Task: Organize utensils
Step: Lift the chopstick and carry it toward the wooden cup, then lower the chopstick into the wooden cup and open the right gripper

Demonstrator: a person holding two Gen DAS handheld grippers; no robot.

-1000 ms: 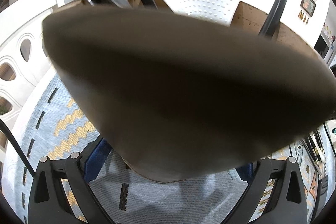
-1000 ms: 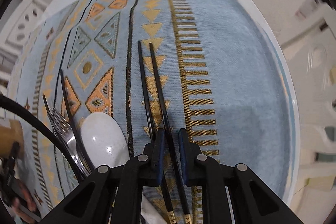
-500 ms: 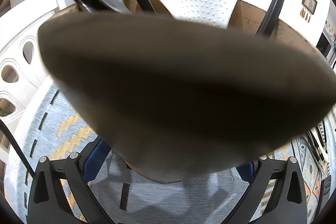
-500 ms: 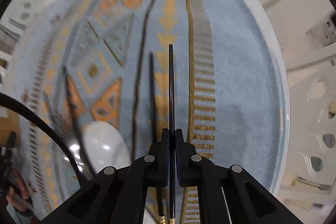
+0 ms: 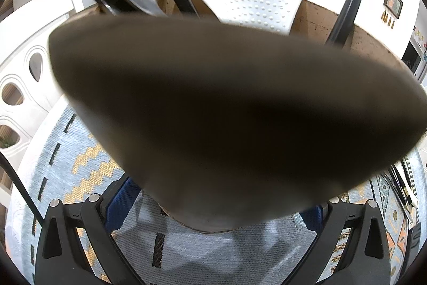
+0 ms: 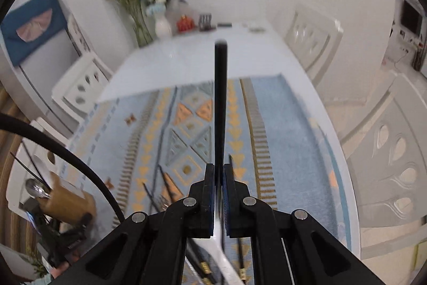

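Right gripper, lower centre of its view: jaws nearly shut, clamped on one black chopstick that runs straight up the frame, its tip over the white table. The grip sits partway along the shaft, likely so the long end can be steered tip-first into the holder. Its mate lies on the blue patterned mat, just right of the jaws; a fork lies on the mat to their left. Left gripper: fingers spread wide on a tan holder that fills most of its view, held tilted, probably to present its mouth. Whether the pads actually press on it, I cannot tell. A fork, a spoon and a white perforated utensil already stand in it, upper part of the frame. No brand, label or legible writing anywhere; wall pictures too small to read.
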